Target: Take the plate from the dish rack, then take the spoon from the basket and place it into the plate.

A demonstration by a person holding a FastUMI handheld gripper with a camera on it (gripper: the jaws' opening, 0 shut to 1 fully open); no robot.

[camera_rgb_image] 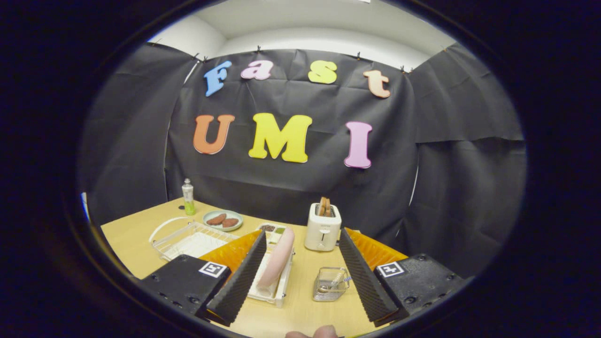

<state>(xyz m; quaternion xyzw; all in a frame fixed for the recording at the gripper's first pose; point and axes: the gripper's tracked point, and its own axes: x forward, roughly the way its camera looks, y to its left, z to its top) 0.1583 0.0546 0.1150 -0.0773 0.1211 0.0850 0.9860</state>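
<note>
A pink plate (277, 258) stands on edge in a small white dish rack (274, 295) on the wooden table (300, 310). It sits between my fingers, close against the left finger (239, 277). A small clear wire basket (330, 284) holds the spoon (337, 280) and stands just inside the right finger (364, 277). My gripper (302, 232) is open wide, held above the table and short of both, with nothing between its pads.
A white toaster (322, 226) with bread in it stands beyond the fingertips. To the left lie a larger white wire rack (188, 239), a green dish (223, 219) with brown food and a small bottle (188, 197). A person's fingertips (312, 333) show at the near edge.
</note>
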